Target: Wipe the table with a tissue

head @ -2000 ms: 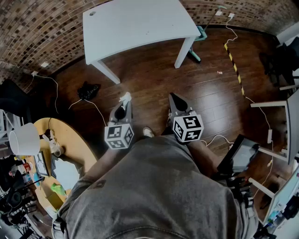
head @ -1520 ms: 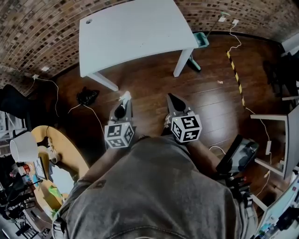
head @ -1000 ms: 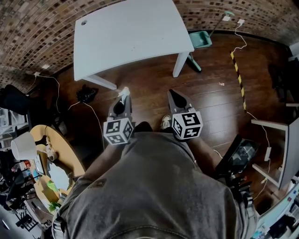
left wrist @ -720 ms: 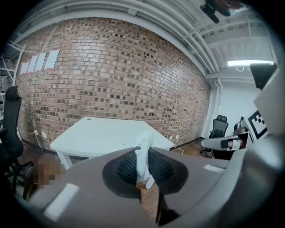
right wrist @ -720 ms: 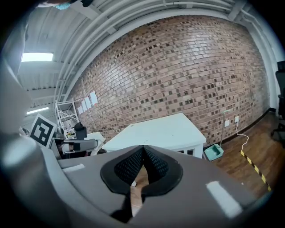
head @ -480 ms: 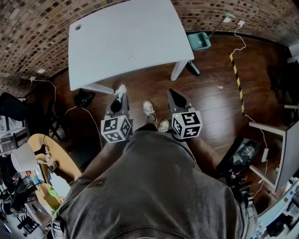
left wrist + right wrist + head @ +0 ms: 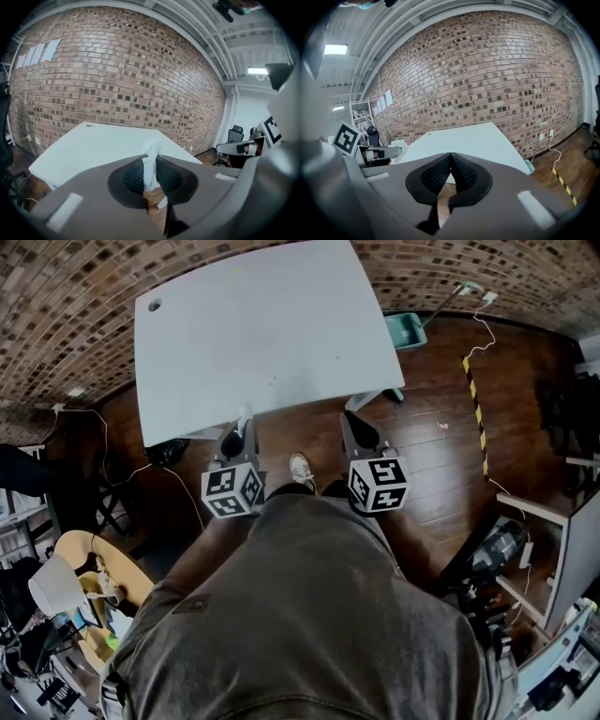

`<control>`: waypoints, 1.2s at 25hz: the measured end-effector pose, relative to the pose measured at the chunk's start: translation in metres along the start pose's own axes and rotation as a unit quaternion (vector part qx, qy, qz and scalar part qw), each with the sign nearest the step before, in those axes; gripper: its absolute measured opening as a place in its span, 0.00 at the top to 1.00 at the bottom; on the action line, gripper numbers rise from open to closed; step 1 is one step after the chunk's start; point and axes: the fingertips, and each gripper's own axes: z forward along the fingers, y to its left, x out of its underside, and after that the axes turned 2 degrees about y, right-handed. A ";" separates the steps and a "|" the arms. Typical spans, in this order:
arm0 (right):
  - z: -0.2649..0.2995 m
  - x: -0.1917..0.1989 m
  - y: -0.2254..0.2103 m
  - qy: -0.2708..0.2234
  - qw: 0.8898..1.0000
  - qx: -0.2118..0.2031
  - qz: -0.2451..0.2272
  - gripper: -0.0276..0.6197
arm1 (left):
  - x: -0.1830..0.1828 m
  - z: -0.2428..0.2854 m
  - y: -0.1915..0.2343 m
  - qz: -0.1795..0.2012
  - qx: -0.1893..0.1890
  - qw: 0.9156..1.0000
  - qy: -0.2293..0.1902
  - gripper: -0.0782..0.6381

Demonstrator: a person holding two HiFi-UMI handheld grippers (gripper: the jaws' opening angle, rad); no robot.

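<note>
The left gripper (image 7: 151, 174) has its fingers (image 7: 132, 178) clamped on a white tissue (image 7: 151, 157). The tissue is pinched into a thin crumpled strip between the pads, with a short tuft poking out past the fingertips. The right gripper (image 7: 450, 164) carries nothing, and its fingers meet at the tips.

The white desk (image 7: 262, 324) lies ahead of both pairs of fingers. In the head view its near edge sits just beyond the tips, and the tissue appears not to touch the top yet.

The tissue looks very light, soft and limp. It will likely fold over under any pressure and could tear or slip out if dragged hard. Only a small tuft is free, so wiping probably calls for tilting the left fingers down until the tuft flattens on the desk. Pressure should be gentle, or the fingertips themselves may scrape the surface.
</note>
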 end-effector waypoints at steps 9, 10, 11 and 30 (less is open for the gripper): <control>0.047 -0.021 -0.011 0.013 1.000 0.009 0.000 0.94 | -0.004 0.041 0.027 -0.007 -0.002 1.000 0.028 0.84; 0.051 -0.022 -0.013 0.015 1.000 0.007 0.000 0.94 | -0.003 0.045 0.029 -0.008 -0.004 0.999 0.032 0.84; 0.056 -0.023 -0.016 0.017 1.000 0.005 -0.001 0.94 | -0.003 0.049 0.029 -0.009 -0.007 0.999 0.036 0.84; 0.110 -0.011 -0.050 0.073 0.996 -0.042 0.000 0.94 | 0.049 0.097 0.046 -0.014 -0.078 0.989 0.122 0.84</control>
